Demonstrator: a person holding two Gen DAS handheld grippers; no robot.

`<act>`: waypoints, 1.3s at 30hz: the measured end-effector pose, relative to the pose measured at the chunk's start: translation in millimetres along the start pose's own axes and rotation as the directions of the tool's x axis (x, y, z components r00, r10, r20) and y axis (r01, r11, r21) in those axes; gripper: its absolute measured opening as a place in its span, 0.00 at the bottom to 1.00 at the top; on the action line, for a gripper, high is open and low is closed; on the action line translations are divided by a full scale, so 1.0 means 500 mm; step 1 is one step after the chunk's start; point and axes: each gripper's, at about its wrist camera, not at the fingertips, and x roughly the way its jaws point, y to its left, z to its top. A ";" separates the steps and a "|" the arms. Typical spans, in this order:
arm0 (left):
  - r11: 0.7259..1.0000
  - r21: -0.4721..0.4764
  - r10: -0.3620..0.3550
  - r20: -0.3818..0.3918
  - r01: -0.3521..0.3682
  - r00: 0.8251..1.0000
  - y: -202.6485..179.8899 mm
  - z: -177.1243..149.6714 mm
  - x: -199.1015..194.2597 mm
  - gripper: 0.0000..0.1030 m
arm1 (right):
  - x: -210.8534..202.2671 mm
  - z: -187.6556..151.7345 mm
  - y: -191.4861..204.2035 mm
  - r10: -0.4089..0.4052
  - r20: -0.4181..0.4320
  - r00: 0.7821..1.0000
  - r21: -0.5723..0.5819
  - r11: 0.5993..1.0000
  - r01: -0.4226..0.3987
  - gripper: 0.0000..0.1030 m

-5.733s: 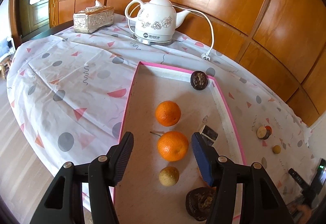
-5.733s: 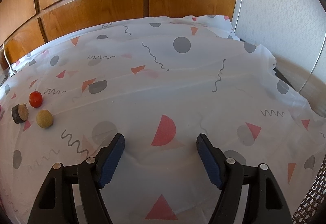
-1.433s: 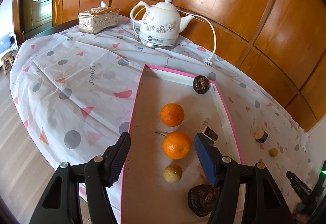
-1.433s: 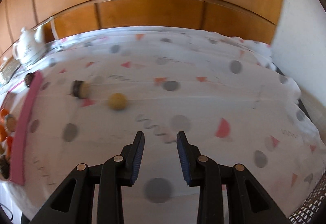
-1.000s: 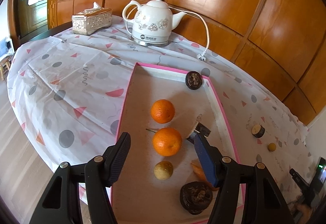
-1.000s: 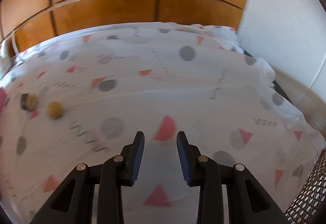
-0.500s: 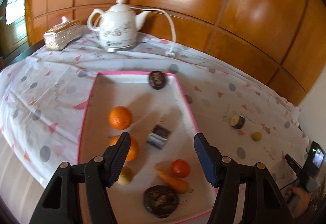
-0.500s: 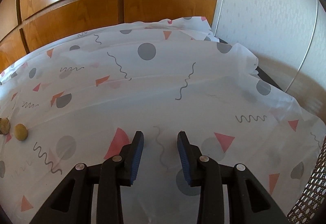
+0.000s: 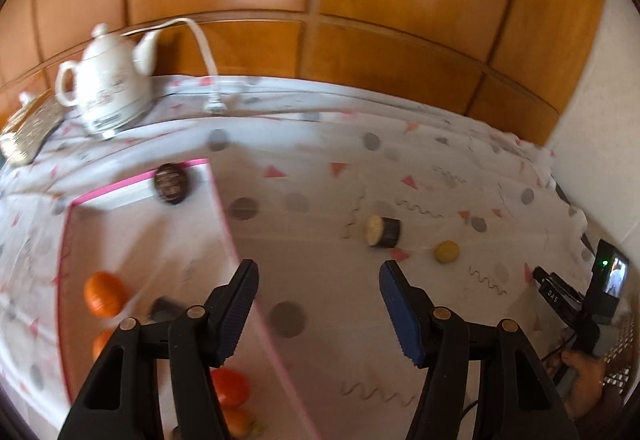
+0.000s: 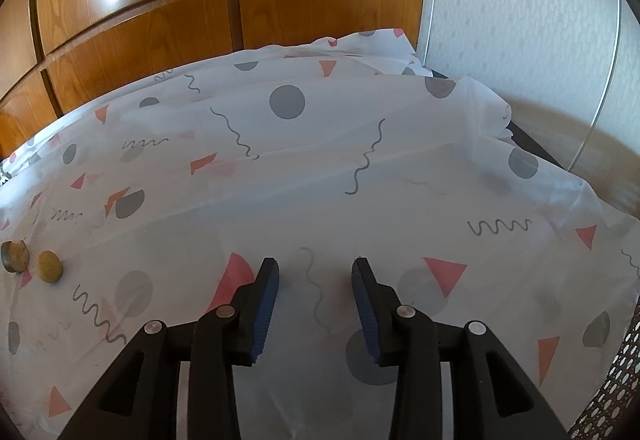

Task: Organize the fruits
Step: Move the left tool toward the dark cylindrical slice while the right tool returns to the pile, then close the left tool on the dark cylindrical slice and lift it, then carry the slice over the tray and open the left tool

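My left gripper [image 9: 318, 276] is open and empty above the right rim of the pink-edged tray [image 9: 224, 216]. In the tray lie an orange [image 9: 105, 293], a red tomato [image 9: 230, 388] and a dark round fruit [image 9: 171, 184]. On the cloth to the right lie a dark-skinned cut piece [image 9: 382, 231] and a small yellow fruit [image 9: 447, 251]. My right gripper [image 10: 315, 282] is open and empty over bare tablecloth. The cut piece [image 10: 14, 255] and the yellow fruit [image 10: 49, 266] show at its far left.
A white kettle [image 9: 108, 92] with a cord stands at the back left beside a tissue box [image 9: 28, 128]. Wood panelling backs the table. The table's right edge [image 10: 560, 168] drops off near a white wall.
The left gripper has swung right, from over the tray's middle to over its right rim. The right gripper has opened a little wider and hardly moved.
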 end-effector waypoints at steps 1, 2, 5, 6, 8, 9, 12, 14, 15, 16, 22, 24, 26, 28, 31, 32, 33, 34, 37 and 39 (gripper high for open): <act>1.000 0.012 -0.007 -0.010 0.007 1.000 -0.011 0.006 0.015 0.61 | 0.000 0.000 0.000 0.003 0.000 1.000 0.000 1.000 -0.003 0.39; 1.000 0.020 -0.012 -0.022 0.013 1.000 -0.020 0.011 0.028 0.61 | 0.000 0.000 0.000 0.005 0.001 1.000 0.001 1.000 -0.005 0.39; 0.999 0.039 -0.023 -0.056 0.025 0.998 -0.047 0.022 0.069 0.61 | 0.000 -0.002 0.001 0.010 0.002 1.000 0.000 1.000 -0.010 0.41; 0.999 0.048 -0.020 -0.061 0.023 0.998 -0.055 0.025 0.080 0.61 | 0.000 -0.002 0.001 0.012 0.002 1.000 0.000 1.000 -0.012 0.42; 0.997 0.069 -0.020 -0.071 0.025 0.997 -0.073 0.030 0.104 0.61 | 0.000 -0.002 0.001 0.016 0.003 1.000 0.000 1.000 -0.016 0.43; 0.997 0.074 -0.024 -0.078 0.030 0.997 -0.079 0.032 0.114 0.61 | 0.001 -0.002 0.002 0.017 0.003 1.000 -0.001 1.000 -0.017 0.44; 0.996 0.078 -0.031 -0.099 0.038 0.995 -0.093 0.040 0.145 0.62 | 0.001 -0.002 0.003 0.018 0.004 1.000 -0.004 1.000 -0.018 0.45; 0.996 0.077 -0.030 -0.111 0.038 0.993 -0.097 0.044 0.163 0.62 | 0.002 -0.002 0.004 0.019 0.005 1.000 -0.005 1.000 -0.019 0.46; 0.997 0.074 -0.026 -0.115 0.035 0.993 -0.099 0.045 0.172 0.62 | 0.002 -0.003 0.003 0.020 0.005 1.000 -0.006 1.000 -0.020 0.46; 0.997 0.073 -0.025 -0.118 0.033 0.993 -0.099 0.046 0.177 0.63 | 0.002 -0.003 0.004 0.021 0.005 1.000 -0.006 1.000 -0.021 0.47; 0.997 0.076 -0.010 -0.128 0.020 0.992 -0.112 0.056 0.217 0.63 | 0.001 -0.003 0.005 0.020 0.006 1.000 -0.009 1.000 -0.020 0.48; 0.996 0.084 -0.001 -0.139 0.013 0.990 -0.115 0.057 0.234 0.61 | 0.001 -0.003 0.005 0.020 0.006 1.000 -0.009 1.000 -0.020 0.48; 0.996 0.081 -0.006 -0.172 0.020 0.985 -0.116 0.054 0.256 0.29 | 0.001 -0.003 0.005 0.020 0.006 1.000 -0.008 1.000 -0.020 0.48; 0.997 0.074 -0.011 -0.171 0.024 0.985 -0.116 0.048 0.261 0.26 | 0.001 -0.003 0.005 0.020 0.006 1.000 -0.008 1.000 -0.020 0.48; 0.998 0.055 -0.023 -0.156 0.032 0.988 -0.110 0.039 0.244 0.25 | 0.001 -0.003 0.006 0.021 0.007 1.000 -0.008 1.000 -0.021 0.48; 0.998 0.053 -0.022 -0.149 0.031 0.989 -0.109 0.038 0.238 0.25 | 0.001 -0.002 0.006 0.021 0.007 1.000 -0.009 1.000 -0.021 0.48; 0.998 0.049 -0.026 -0.140 0.033 0.990 -0.106 0.036 0.227 0.25 | 0.001 -0.002 0.006 0.021 0.007 1.000 -0.009 1.000 -0.021 0.48; 0.998 0.041 -0.033 -0.132 0.038 0.991 -0.100 0.036 0.216 0.25 | 0.001 -0.002 0.007 0.021 0.007 1.000 -0.009 1.000 -0.021 0.48; 0.999 0.008 -0.045 -0.104 0.047 0.994 -0.081 0.034 0.176 0.25 | 0.000 -0.002 0.006 0.020 0.007 1.000 -0.009 1.000 -0.020 0.48; 0.998 -0.011 -0.055 -0.089 0.054 0.995 -0.069 0.033 0.153 0.25 | 0.000 -0.001 0.007 0.020 0.008 1.000 -0.010 1.000 -0.020 0.48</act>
